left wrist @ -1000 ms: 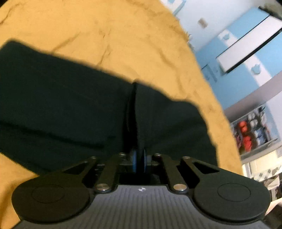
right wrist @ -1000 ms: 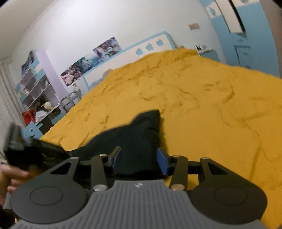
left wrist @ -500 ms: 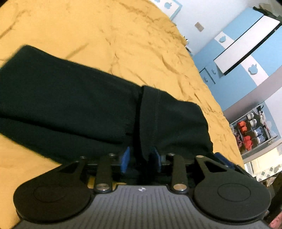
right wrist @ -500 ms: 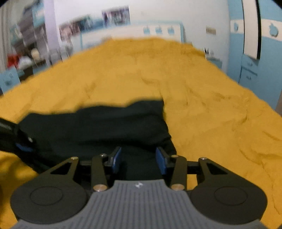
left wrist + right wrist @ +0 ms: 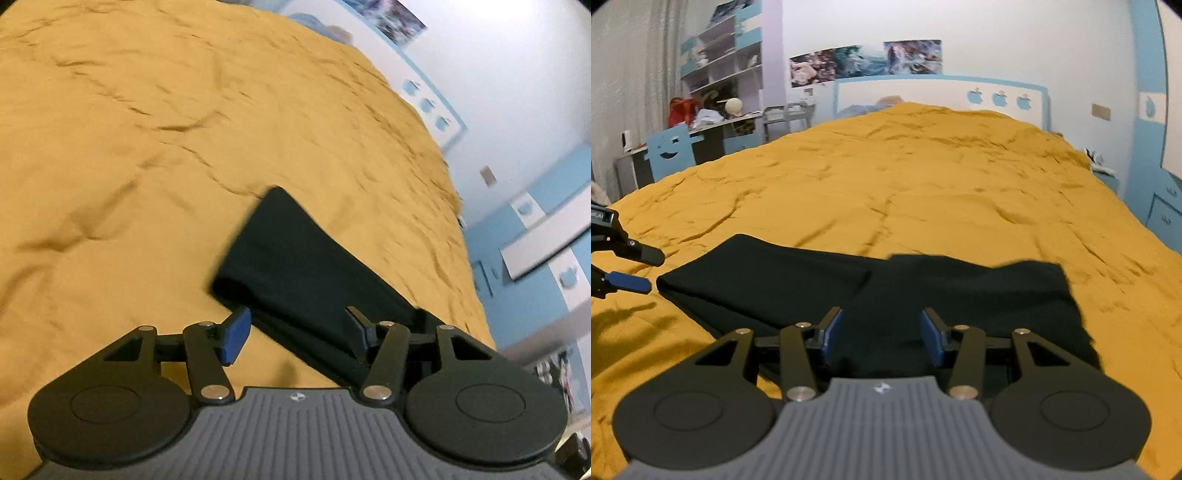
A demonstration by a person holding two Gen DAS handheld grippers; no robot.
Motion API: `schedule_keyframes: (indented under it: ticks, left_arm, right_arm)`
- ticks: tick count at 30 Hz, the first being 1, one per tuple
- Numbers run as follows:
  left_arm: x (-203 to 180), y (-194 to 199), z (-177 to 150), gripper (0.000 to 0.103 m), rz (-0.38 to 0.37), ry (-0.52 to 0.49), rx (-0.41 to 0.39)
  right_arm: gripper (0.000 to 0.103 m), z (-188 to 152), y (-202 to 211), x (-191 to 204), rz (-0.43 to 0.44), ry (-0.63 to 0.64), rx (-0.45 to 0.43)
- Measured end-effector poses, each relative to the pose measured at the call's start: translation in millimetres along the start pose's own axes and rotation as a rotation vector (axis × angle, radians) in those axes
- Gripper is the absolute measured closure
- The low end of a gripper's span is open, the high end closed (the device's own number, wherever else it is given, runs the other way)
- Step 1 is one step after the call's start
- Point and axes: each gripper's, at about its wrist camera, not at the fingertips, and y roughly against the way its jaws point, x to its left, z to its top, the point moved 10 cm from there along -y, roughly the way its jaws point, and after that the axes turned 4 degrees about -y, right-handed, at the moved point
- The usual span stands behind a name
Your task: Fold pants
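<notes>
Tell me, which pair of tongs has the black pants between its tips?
The right tongs: dark pants fill their gap. The left tongs, whose jaws have just been opening, stand beside the folded end over the yellow bedspread.

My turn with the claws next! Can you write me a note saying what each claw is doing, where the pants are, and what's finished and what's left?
Left claw: open, its jaws have just been opening; it holds nothing, off the left end of the pants.
Right claw: open over the pants' near edge, cloth between the pads but not visibly pinched.
Dark, soft fabric pants: lying folded in a long flat band on the wrinkled mustard-yellow bedspread.
Done: the lengthwise fold.
Left: probably fold the band across into a shorter bundle.
</notes>
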Motion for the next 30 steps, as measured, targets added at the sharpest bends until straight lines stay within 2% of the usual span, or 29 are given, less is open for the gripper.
schedule_keyframes:
  ticks: [2,5,8,12,17,19,21,23,25,27,30]
  left_arm:
    - [9,-4,0,0.036,0.008,0.028,-0.011]
    - [22,-15,-4,0.034,0.016,0.058,0.018]
    - [29,-26,-7,0.033,0.032,0.05,0.02]
    - [33,-36,-6,0.027,0.009,0.062,0.011]
    - [31,-50,-1,0.026,-0.011,0.087,0.022]
    - [32,-54,1,0.027,-0.017,0.098,0.021]
    - [34,-54,1,0.035,-0.023,0.117,0.013]
    - [38,-54,1,0.057,-0.017,0.142,0.011]
    - [42,-52,0,0.075,-0.011,0.166,0.014]
    - [44,-52,0,0.078,-0.022,0.191,0.019]
    - [38,-49,2,0.08,0.001,0.163,0.015]
  right_arm:
    - [0.06,-2,-10,7,-0.009,-0.004,0.011]
    - [0.06,-6,-27,3,-0.03,-0.018,0.042]
    - [0.06,-16,-37,-2,-0.04,-0.034,0.069]
    - [0.059,-21,-41,-3,-0.034,-0.044,0.061]
    - [0.053,-30,-52,-1,-0.041,-0.014,0.085]
    - [0.046,-34,-58,3,-0.042,0.021,0.094]
    - [0.043,-39,-63,8,-0.053,0.062,0.098]
    - [0.043,-42,-66,10,-0.063,0.08,0.095]
    - [0.043,-42,-67,10,-0.06,0.074,0.092]
    - [0.043,-42,-68,8,-0.051,0.058,0.091]
    - [0.043,-41,-68,7,-0.041,0.042,0.087]
